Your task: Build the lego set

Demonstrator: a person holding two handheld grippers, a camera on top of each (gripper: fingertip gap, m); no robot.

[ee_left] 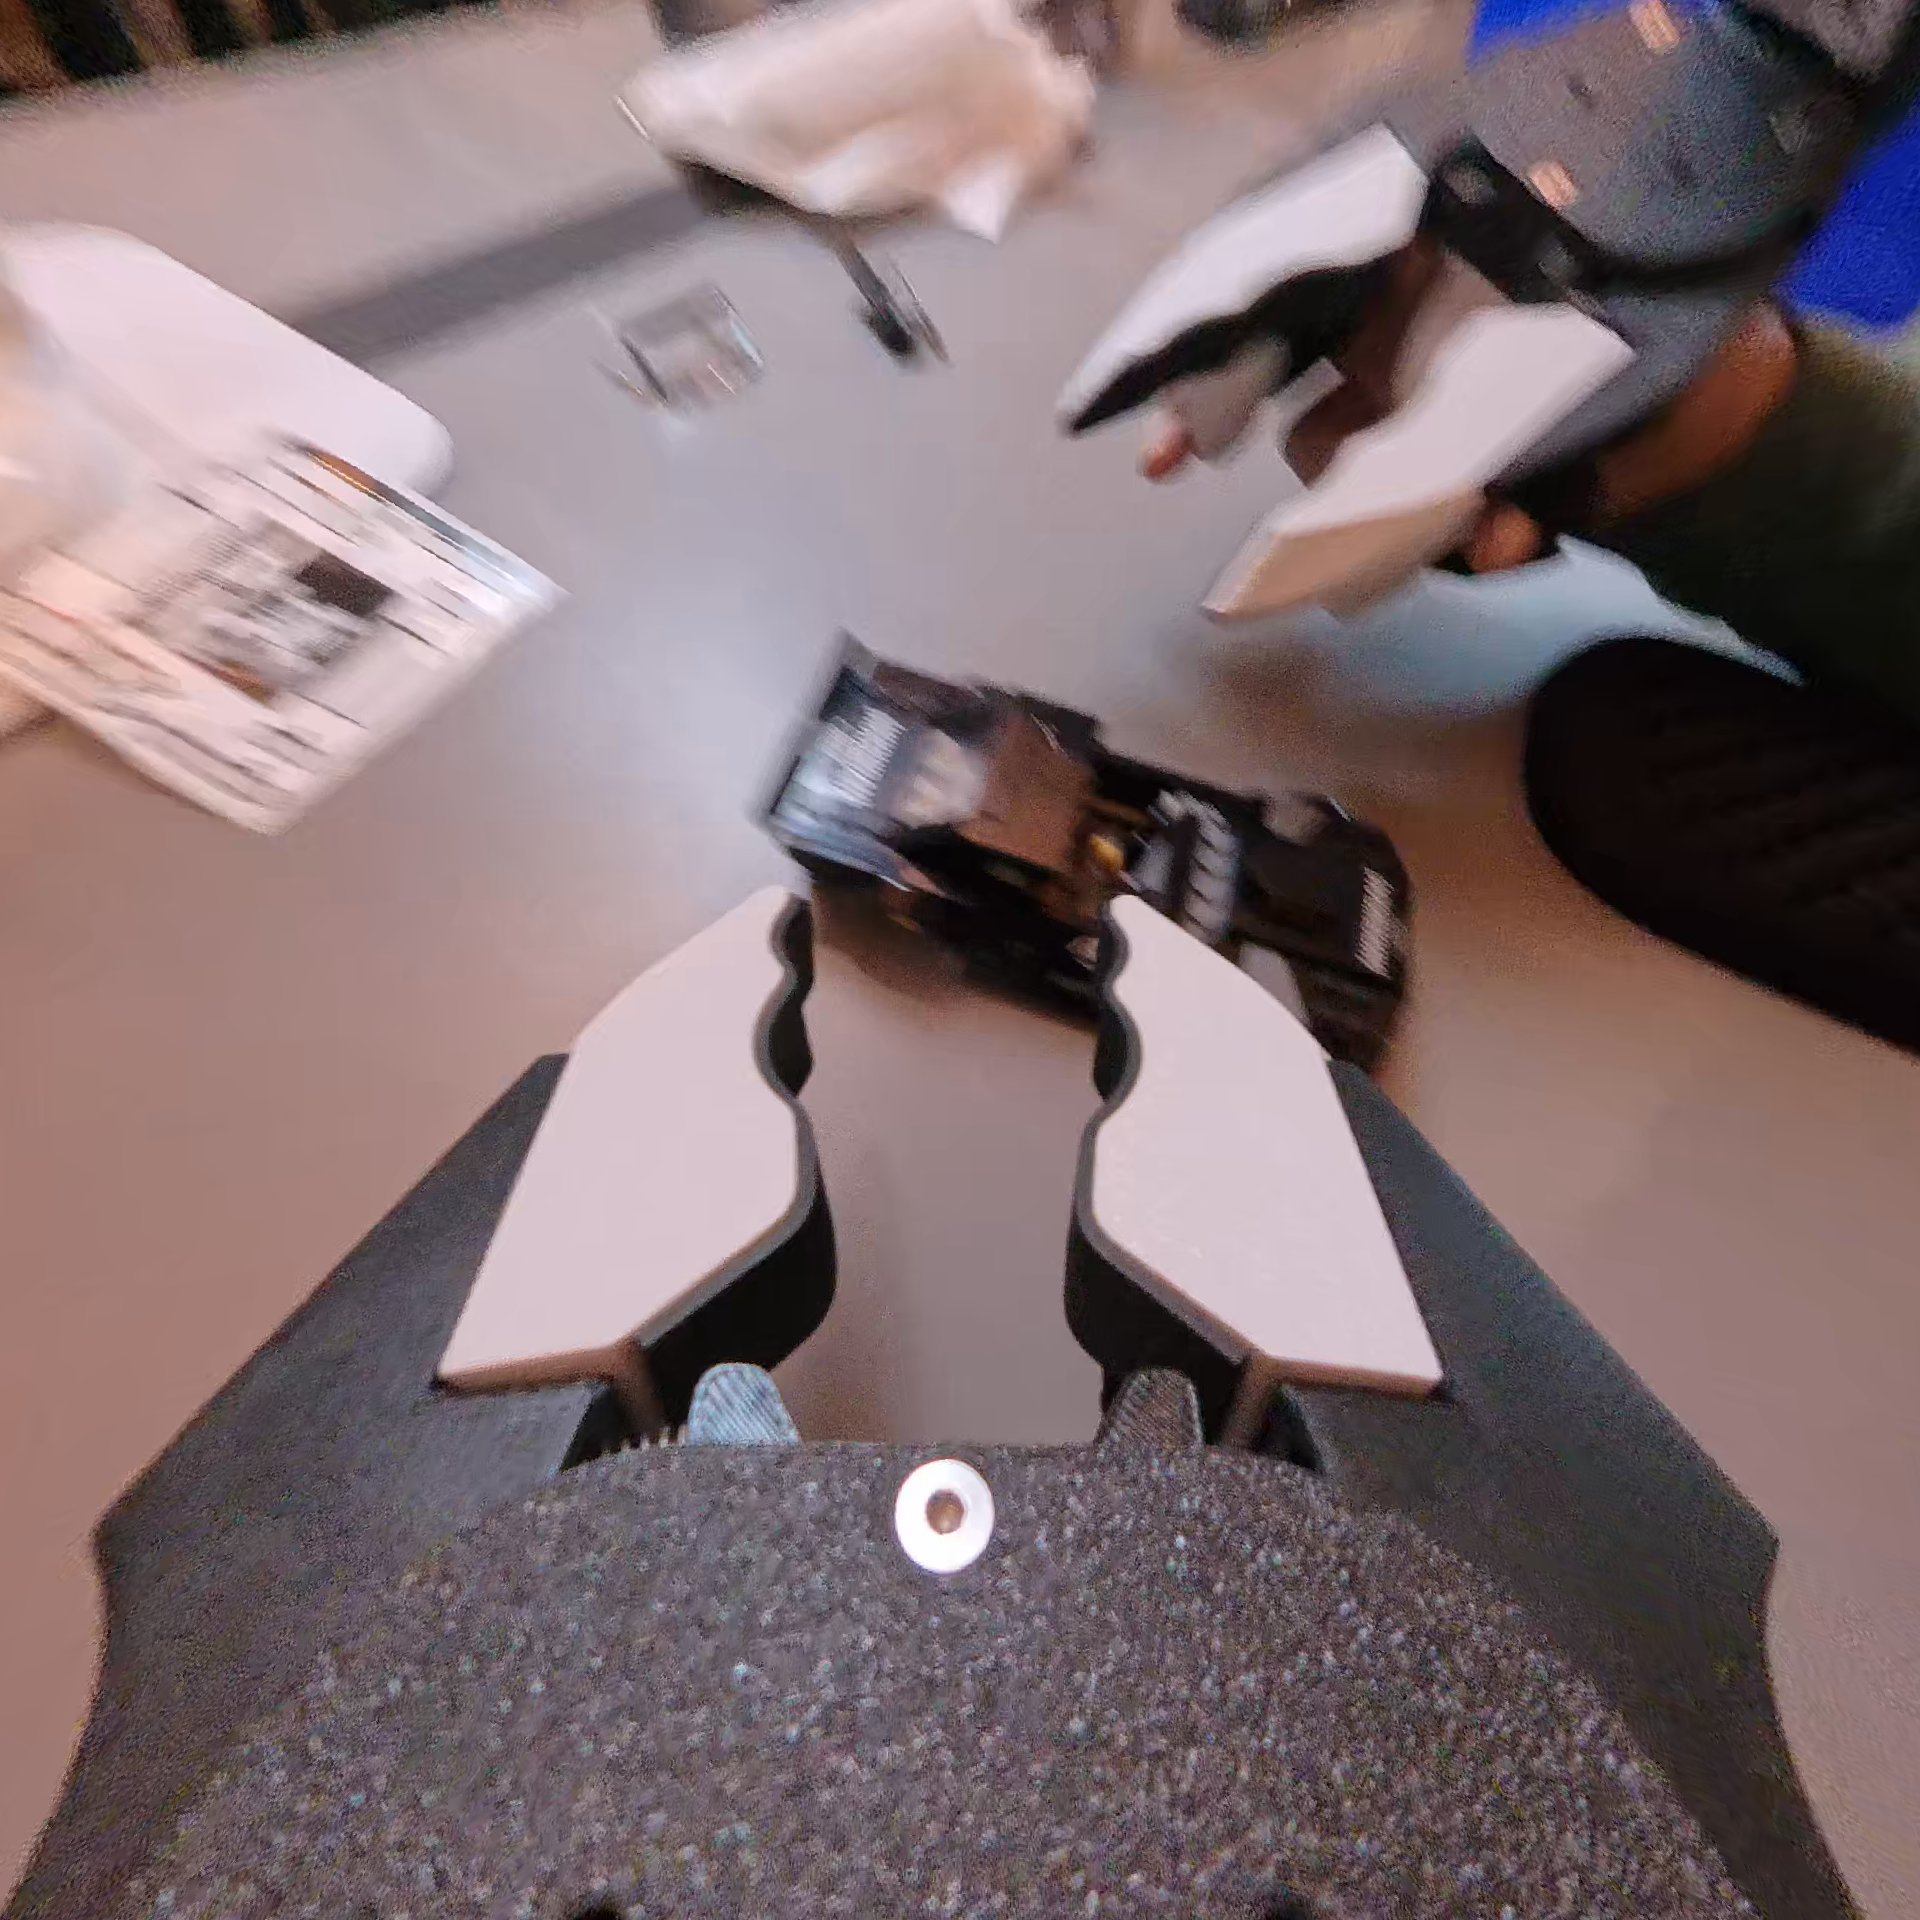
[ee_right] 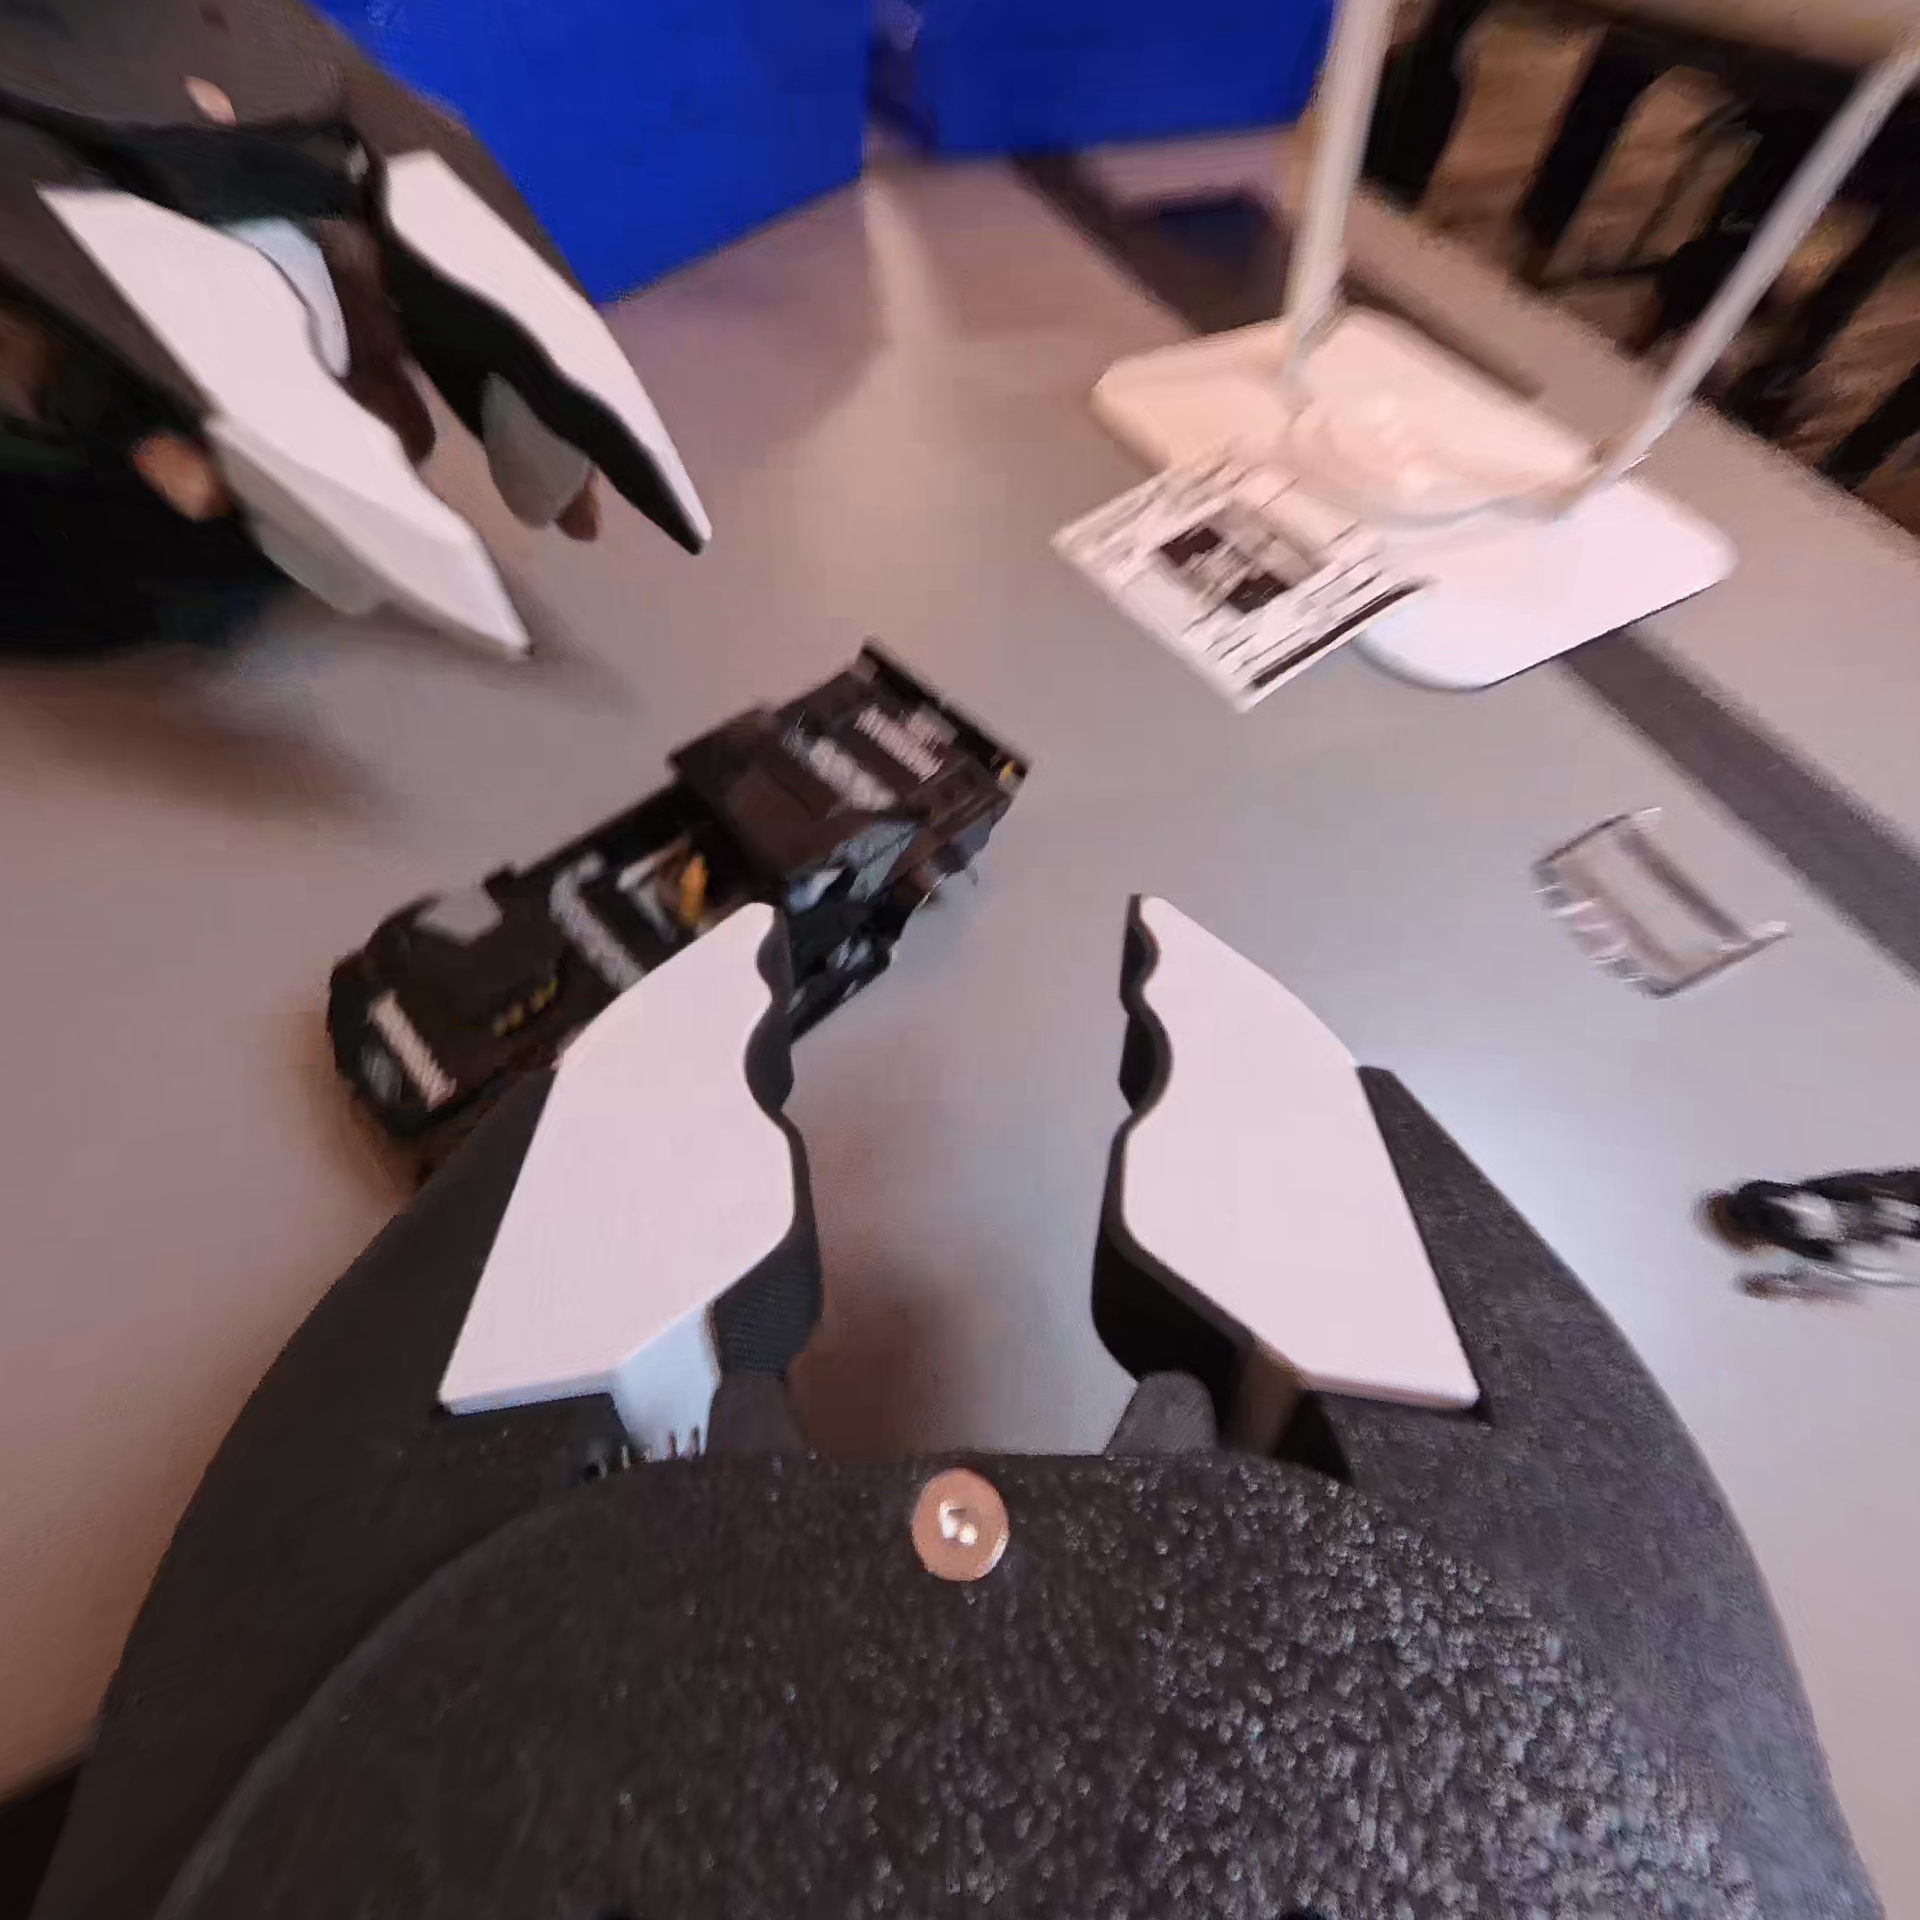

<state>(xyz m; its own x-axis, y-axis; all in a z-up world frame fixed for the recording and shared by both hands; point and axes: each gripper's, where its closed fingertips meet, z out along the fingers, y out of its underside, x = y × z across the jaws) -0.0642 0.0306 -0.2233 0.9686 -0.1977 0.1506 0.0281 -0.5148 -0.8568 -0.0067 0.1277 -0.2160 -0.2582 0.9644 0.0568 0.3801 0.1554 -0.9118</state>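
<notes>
A black, partly built lego car (ee_left: 1091, 842) lies on the grey table (ee_left: 520, 1039). My left gripper (ee_left: 951, 914) is open and empty, its tips just short of the car's near side. My right gripper (ee_right: 951, 914) is open and empty, with the car (ee_right: 675, 883) just ahead and to its left; its left fingertip overlaps the car's edge in the view. Each gripper also shows in the other's view, open and held above the table beyond the car: the right gripper (ee_left: 1143, 514) and the left gripper (ee_right: 608, 592). Both views are blurred.
An instruction booklet (ee_left: 260, 613) (ee_right: 1236, 582) lies against a white stand base (ee_right: 1507, 540). A clear plastic piece (ee_right: 1652, 904) (ee_left: 681, 348) and a small black part (ee_right: 1818, 1226) (ee_left: 894, 307) lie apart on the table. A white bag (ee_left: 862, 104) sits farther back.
</notes>
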